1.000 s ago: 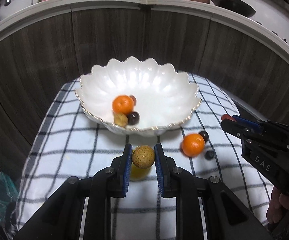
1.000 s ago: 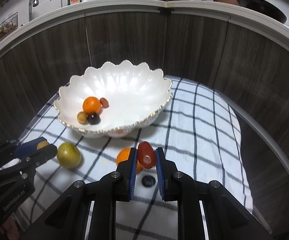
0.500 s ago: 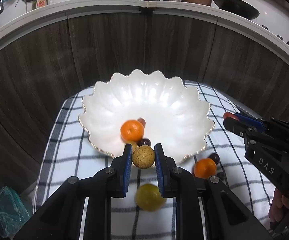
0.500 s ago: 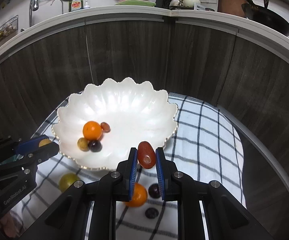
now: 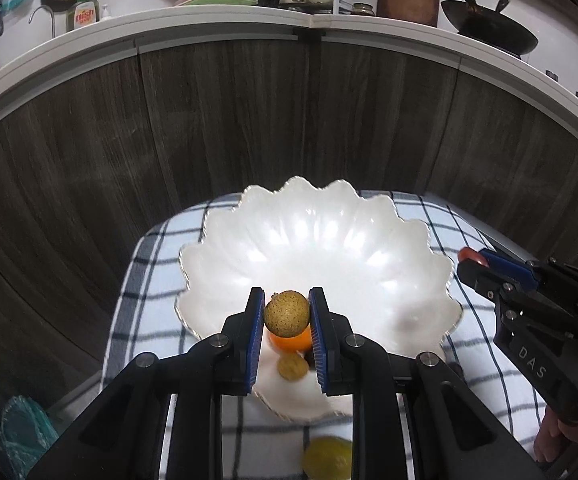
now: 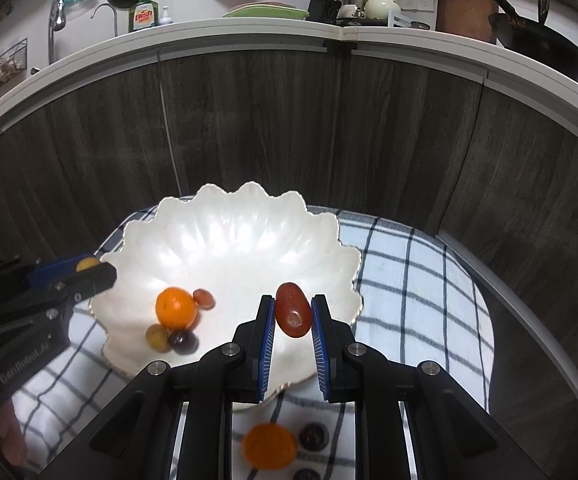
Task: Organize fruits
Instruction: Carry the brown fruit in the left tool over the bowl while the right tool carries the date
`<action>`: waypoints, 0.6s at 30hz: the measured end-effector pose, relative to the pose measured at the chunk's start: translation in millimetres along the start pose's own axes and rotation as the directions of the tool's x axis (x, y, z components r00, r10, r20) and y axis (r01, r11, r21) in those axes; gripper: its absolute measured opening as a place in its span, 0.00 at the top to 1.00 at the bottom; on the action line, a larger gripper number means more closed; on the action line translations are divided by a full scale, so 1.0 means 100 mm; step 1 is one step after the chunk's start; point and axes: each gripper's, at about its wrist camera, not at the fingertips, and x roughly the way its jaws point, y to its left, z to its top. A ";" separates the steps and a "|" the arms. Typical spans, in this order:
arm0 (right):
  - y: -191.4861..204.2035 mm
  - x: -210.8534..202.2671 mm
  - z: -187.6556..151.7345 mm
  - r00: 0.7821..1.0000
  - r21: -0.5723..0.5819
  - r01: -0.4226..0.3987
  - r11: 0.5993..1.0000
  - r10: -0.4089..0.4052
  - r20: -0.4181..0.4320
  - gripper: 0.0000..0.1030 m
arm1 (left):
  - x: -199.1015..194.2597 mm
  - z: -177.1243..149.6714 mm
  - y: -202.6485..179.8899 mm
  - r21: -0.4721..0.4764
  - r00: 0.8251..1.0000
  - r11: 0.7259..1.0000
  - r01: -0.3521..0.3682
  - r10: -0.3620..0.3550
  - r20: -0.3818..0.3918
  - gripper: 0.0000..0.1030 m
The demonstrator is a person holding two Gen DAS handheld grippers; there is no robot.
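Longan [image 5: 287, 313] between left tool [image 5: 285, 322] pads

I see dark wood-grain cabinet fronts [image 5: 225, 128] under a white countertop [image 6: 249, 34] — dish soap bottle [image 6: 143, 14], black wok [image 5: 489, 28] on it.

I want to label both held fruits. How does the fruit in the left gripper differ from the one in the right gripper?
The left fruit is round, tan and speckled; the right fruit is oval, red-brown and glossy. Both are clamped between shut blue pads, over the white bowl.
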 end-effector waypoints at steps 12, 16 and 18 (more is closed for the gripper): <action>0.02 0.38 0.26 0.999 -0.016 0.014 1.000 -0.014 -0.034 0.81 | 0.34 0.27 0.17 -0.006 1.000 1.000 -0.008 0.008 -0.025 0.78; -0.01 0.55 0.34 0.998 -0.003 0.006 1.000 -0.006 -0.061 0.81 | 0.44 0.35 0.22 -0.013 0.999 1.000 -0.016 0.016 -0.036 0.78; -0.01 0.61 0.38 0.998 -0.003 0.008 1.000 -0.008 -0.068 0.81 | 0.49 0.38 0.23 -0.011 0.999 1.000 -0.017 0.017 -0.043 0.78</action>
